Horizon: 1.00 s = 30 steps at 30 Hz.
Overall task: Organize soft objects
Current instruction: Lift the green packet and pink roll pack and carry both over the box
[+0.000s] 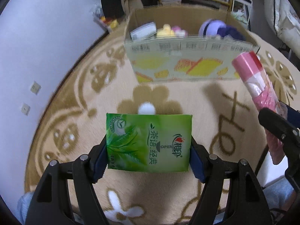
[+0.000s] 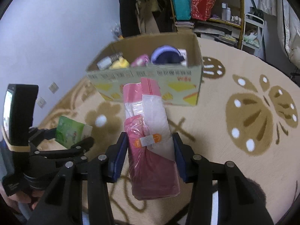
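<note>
Now: left gripper jaws clamp flat tissue pack | right gripper jaws clamp crinkly pink roll

Glossy wrappers, fuzzy floor

Shiny green plastic on the tissue pack, thin crinkly pink film on the bag roll. Matt corrugated cardboard for the box, plush short-pile rug, matt black plastic gripper arms with metal pins.

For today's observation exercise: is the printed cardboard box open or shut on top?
Open. The printed cardboard box has no lid over it, and soft items inside show above its rim in both views.
</note>
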Available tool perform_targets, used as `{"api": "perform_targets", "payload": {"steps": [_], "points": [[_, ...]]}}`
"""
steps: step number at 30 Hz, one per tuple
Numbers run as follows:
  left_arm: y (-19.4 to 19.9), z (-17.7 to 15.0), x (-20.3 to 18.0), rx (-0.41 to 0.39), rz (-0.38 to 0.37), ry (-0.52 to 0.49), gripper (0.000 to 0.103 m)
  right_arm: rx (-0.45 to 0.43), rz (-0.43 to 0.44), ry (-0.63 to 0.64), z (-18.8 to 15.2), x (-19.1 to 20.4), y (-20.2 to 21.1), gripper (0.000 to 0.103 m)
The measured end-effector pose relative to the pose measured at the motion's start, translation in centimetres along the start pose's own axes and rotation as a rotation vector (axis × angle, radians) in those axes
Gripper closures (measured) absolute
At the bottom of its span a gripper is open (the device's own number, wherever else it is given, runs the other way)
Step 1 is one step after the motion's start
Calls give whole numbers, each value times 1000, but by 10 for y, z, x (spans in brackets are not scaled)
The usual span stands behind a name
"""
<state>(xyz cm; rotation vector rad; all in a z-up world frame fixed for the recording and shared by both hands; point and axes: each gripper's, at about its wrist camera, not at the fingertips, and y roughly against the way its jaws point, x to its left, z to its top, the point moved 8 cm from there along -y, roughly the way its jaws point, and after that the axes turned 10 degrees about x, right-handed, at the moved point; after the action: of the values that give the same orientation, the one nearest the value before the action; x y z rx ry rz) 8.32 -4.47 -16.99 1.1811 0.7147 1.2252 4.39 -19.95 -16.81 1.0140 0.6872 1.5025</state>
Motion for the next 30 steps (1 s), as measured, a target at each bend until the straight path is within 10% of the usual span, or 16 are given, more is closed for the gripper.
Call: {"api": "perform_targets", "payload": {"steps": [30], "points": [[57,166,12,-309,-30,-68,30,-246,-54,114,144,9,32,53]]}}
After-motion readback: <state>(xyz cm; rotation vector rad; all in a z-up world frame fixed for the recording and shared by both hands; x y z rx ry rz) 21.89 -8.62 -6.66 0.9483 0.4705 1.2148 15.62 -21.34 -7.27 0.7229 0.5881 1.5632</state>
